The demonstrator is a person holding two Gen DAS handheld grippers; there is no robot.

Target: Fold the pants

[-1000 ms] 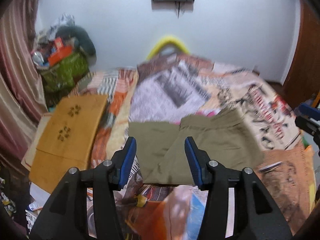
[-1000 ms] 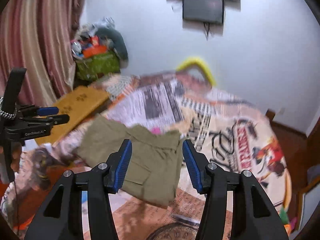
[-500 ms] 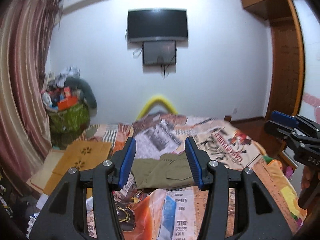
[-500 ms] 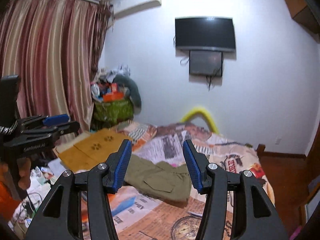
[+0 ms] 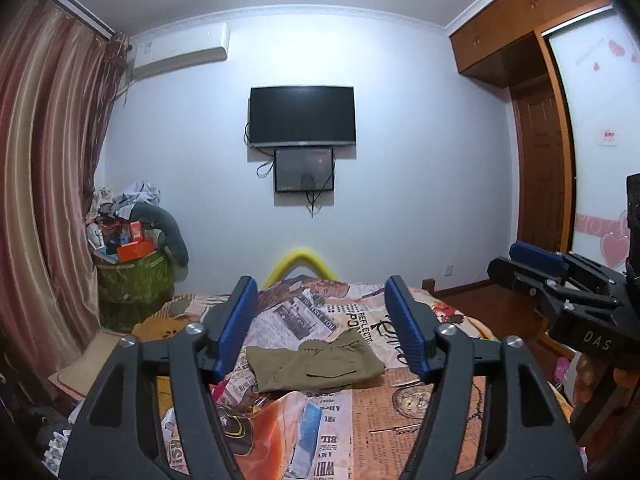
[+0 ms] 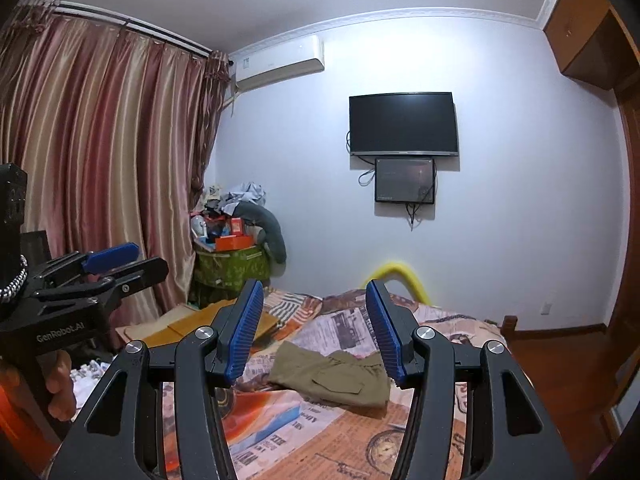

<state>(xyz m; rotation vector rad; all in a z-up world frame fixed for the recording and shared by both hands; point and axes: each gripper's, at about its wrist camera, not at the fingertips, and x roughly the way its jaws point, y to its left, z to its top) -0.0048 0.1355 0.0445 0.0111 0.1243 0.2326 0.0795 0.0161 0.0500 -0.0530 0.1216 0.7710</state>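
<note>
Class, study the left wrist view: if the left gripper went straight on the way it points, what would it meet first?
Nothing close: the left gripper, jaws opening and empty, points over the folded pants lying on the bed. Probably the far wall, though depth is unclear.

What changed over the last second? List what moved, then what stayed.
Both grippers drew back and up from the folded olive-green cotton pants: the view now takes in the whole room. The left gripper and right gripper hold nothing; both sets of jaws are opening. The pants stayed folded on the newspaper-print bedspread.
</note>
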